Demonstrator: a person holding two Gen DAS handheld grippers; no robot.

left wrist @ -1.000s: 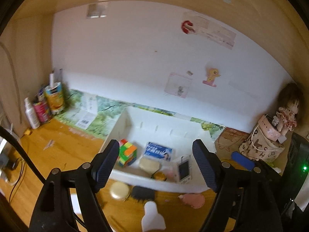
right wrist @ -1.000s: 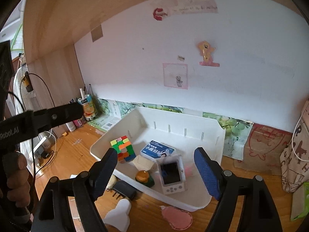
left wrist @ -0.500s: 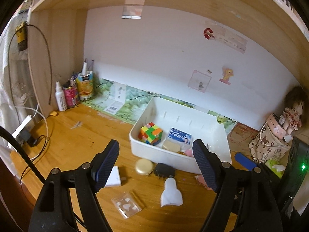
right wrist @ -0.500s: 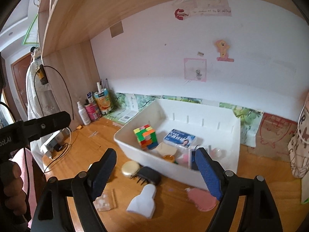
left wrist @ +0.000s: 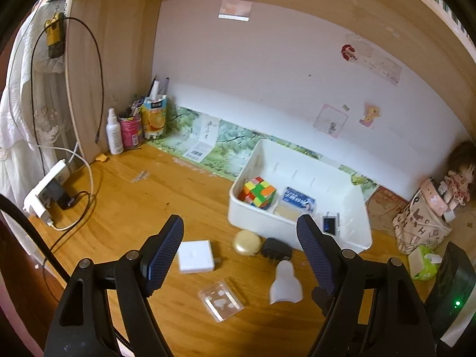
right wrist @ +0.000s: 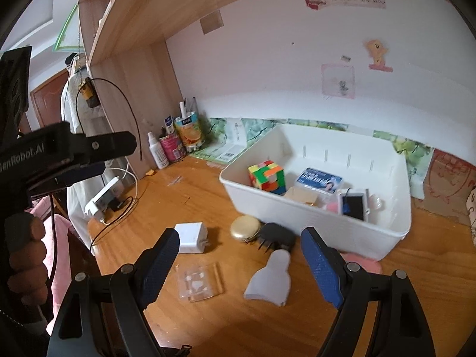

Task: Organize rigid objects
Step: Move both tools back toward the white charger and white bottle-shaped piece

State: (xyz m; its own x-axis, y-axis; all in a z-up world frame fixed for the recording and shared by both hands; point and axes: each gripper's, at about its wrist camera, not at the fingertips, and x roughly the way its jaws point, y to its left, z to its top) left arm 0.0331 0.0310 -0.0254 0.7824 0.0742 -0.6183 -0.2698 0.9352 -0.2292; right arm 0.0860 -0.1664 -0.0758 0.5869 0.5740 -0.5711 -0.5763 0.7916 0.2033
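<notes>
The bin [left wrist: 300, 232], holding a cube [left wrist: 257, 192], sits toward the desk's back edge in the left view; the left gripper [left wrist: 239, 255] has pulled back, jaws spread and empty, so more loose items show before it. In the right view the right gripper [right wrist: 239, 264] has backed off likewise, spread and empty, over the charger [right wrist: 190, 236], compact [right wrist: 245, 228] and clear case [right wrist: 199, 281], which I judge are next to be binned.

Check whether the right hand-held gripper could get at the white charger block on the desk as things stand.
Probably yes: the right hand-held gripper is open and empty, and the white charger block lies alone on bare desk, nothing over it.
</notes>
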